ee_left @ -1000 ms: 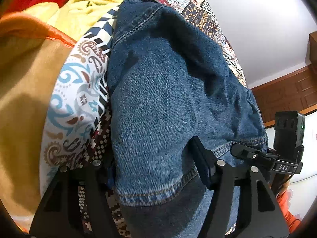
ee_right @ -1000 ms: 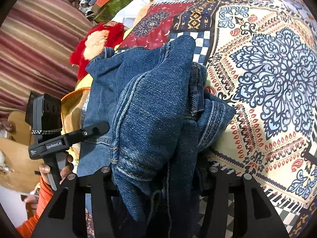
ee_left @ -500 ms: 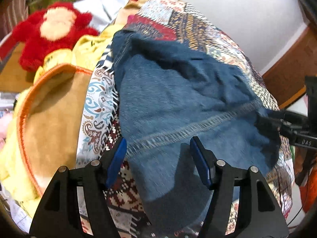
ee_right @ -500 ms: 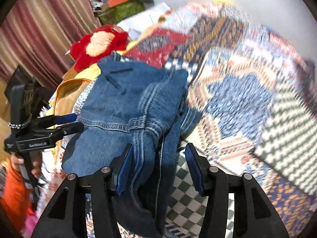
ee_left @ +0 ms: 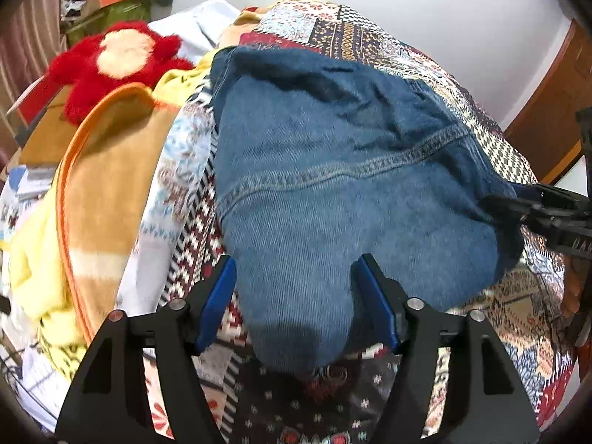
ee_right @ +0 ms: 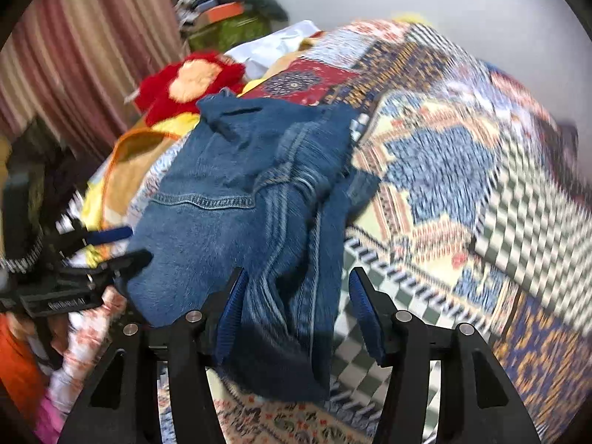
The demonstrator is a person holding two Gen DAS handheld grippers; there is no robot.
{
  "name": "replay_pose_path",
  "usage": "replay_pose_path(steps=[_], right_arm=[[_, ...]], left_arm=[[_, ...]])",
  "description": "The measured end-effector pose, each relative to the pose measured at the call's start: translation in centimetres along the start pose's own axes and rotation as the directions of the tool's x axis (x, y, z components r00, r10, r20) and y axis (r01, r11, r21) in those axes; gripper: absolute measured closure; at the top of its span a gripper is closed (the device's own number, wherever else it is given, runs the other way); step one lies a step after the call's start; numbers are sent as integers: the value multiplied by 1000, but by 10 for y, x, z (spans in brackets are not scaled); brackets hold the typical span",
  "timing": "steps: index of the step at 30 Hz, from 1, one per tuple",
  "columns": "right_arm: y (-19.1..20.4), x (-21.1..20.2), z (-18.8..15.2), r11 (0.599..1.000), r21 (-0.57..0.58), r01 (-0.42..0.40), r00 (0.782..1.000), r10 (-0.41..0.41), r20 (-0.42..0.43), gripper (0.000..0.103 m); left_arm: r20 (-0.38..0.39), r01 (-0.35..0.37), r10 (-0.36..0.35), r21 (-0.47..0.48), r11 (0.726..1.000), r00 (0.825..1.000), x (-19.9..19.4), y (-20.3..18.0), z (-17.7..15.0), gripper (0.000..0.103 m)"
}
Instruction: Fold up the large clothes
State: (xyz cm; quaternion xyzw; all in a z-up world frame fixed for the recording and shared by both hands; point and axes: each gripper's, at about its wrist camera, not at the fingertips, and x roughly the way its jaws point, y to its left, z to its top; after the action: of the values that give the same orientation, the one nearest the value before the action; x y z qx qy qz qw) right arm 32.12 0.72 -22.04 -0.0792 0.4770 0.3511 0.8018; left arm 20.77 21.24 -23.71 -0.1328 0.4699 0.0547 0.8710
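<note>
A bed covered by a patterned bedspread (ee_right: 462,170) is shown in both wrist views, with a folded pair of jeans (ee_left: 344,199) laid on it toward its left side. At the far left edge of the bed, a tan blanket with orange piping (ee_left: 107,185) is seen, lying just beside the jeans, and a red plush toy (ee_left: 111,63) is placed beyond it near the far left corner. A striped curtain (ee_right: 74,66) is visible behind the toy in the right wrist view. The left gripper (ee_left: 296,296) is positioned over the near end of the jeans; its jaws have just been opening and are held apart, with the denim lying between the blue pads (ee_left: 218,303) but not pressed by them. In the right wrist view the same gripper is seen at the left edge of the jeans, held by a hand with an orange sleeve (ee_right: 18,362). The right gripper (ee_right: 296,314) is positioned over the right side of the jeans, where thicker folds and seams are bunched; its jaws have likewise just been opening and stand apart, the left pad close against the denim and the right pad clear of it over the checked bedspread. The jeans are gripped by neither claw.
</note>
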Motion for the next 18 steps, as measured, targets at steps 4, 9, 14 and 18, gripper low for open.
replay_pose_path(steps=[4,9,14,18], right_arm=[[-4,-14,-10,998,52,-23,1000,23,-3,46],[5,-43,-22,1000,18,18,1000,-18,12,46],[19,-94,-25,1000,-3,12,992,-11,126,46],[42,-152,-23,999,-38,-5,960,15,281,46]], left_arm=[[11,-30,31,-9,999,999,-11,-3,-14,28],[9,-54,54,-22,998,998,-32,-8,-28,28],[107,-73,74,-12,997,992,-76,-23,-26,28],[266,-68,64,4,998,962,-137,-43,-18,28]])
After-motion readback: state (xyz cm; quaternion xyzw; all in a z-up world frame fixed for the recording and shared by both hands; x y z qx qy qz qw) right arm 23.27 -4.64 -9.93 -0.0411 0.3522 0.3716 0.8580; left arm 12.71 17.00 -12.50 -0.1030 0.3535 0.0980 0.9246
